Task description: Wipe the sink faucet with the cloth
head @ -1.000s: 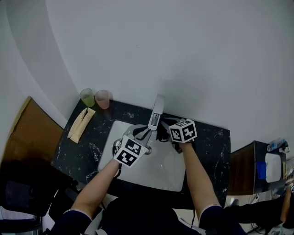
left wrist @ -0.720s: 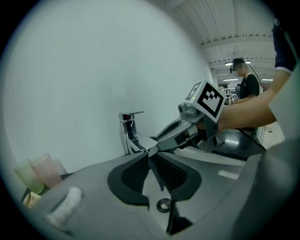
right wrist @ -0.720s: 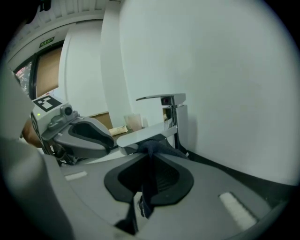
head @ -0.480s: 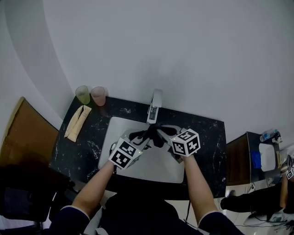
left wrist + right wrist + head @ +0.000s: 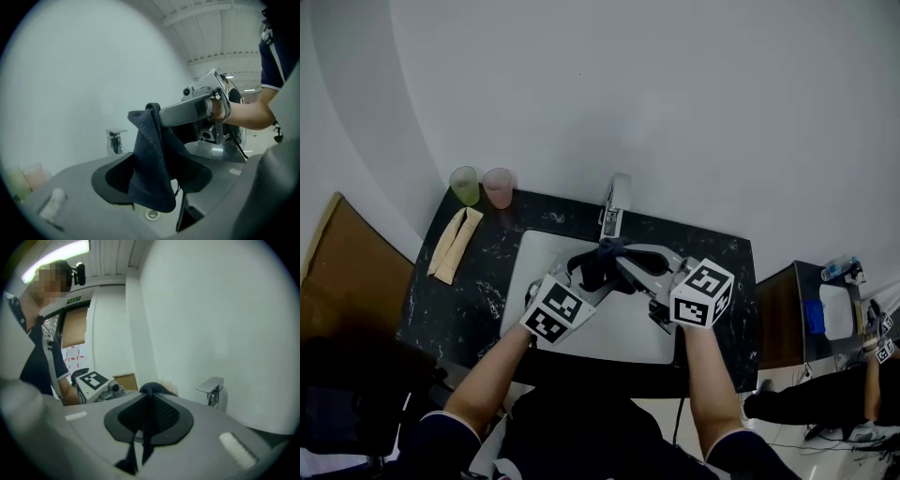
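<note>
1. Pinching the cloth (image 5: 598, 267) by its top fold with the right gripper (image 5: 623, 261), jaws closed tight on the fabric.
2. Letting the rest of the cloth hang dark and loose below that gripper, above the sink (image 5: 614, 333).
3. Holding the left gripper (image 5: 577, 277) just beside the cloth, opposite the right gripper, jaws spread wide after just opening. Cloth drooping between them, with neither pad pressing it.
4. Pointing the two grippers roughly toward each other over the basin, tips close together at the cloth.
5. Just past both grippers' tips: the faucet (image 5: 619, 202), upright at the sink's back edge and apart from the cloth.
6. Below the cloth's lower hem, in the left gripper view: the drain (image 5: 151, 214).
7. Well off to the left gripper's outer side, at the back corner of the dark desk (image 5: 487, 281): a green cup (image 5: 464, 185) and a pink cup (image 5: 498, 187) side by side. Just in front of them, a beige folded piece (image 5: 455, 244) lying flat.
</note>
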`<action>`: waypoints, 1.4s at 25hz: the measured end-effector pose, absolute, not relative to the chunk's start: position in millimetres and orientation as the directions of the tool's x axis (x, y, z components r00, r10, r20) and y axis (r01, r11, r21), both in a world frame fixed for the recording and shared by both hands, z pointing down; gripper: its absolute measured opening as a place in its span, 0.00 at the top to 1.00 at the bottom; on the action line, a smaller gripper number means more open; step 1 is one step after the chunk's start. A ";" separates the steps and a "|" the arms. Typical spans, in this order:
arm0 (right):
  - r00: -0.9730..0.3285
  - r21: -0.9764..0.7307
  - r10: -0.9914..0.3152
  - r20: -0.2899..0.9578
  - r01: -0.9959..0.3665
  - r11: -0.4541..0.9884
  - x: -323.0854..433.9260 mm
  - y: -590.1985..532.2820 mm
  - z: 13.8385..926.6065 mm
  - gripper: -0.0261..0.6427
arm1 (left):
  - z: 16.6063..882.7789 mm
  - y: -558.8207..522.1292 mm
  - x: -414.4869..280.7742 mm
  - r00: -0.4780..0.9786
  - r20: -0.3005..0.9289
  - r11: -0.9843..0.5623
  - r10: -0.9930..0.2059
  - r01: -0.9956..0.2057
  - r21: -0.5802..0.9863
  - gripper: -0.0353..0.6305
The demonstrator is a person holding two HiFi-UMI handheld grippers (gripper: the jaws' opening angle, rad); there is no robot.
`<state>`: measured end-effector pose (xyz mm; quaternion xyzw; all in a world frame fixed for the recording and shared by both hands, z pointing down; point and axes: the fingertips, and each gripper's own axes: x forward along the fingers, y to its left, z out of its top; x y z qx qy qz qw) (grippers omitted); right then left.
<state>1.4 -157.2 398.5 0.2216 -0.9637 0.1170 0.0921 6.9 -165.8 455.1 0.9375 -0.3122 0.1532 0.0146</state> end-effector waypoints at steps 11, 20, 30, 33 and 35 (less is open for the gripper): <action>-0.917 -0.115 -0.374 0.139 -0.390 0.914 -17.7 -165.5 348.3 0.76 | 393.5 -196.4 -18.2 0.749 0.188 -0.770 -0.635 -0.597 -0.225 0.86; -0.808 -0.131 -0.568 0.159 -0.587 0.799 21.6 -214.6 366.6 0.76 | 356.4 -296.6 -43.6 0.665 0.137 -0.678 -0.734 -0.705 -0.209 0.86; -0.784 -0.194 -0.583 0.213 -0.619 0.761 32.7 -223.9 406.0 0.77 | 378.6 -370.8 -19.4 0.640 0.169 -0.661 -0.749 -0.711 -0.239 0.86; -0.781 -0.213 -0.584 0.221 -0.623 0.753 34.3 -225.8 414.0 0.78 | 397.0 -378.7 -11.0 0.647 0.196 -0.675 -0.737 -0.693 -0.254 0.86; -0.782 -0.224 -0.580 0.227 -0.621 0.751 34.2 -225.8 419.2 0.78 | 409.6 -382.9 -7.2 0.648 0.217 -0.683 -0.731 -0.684 -0.258 0.86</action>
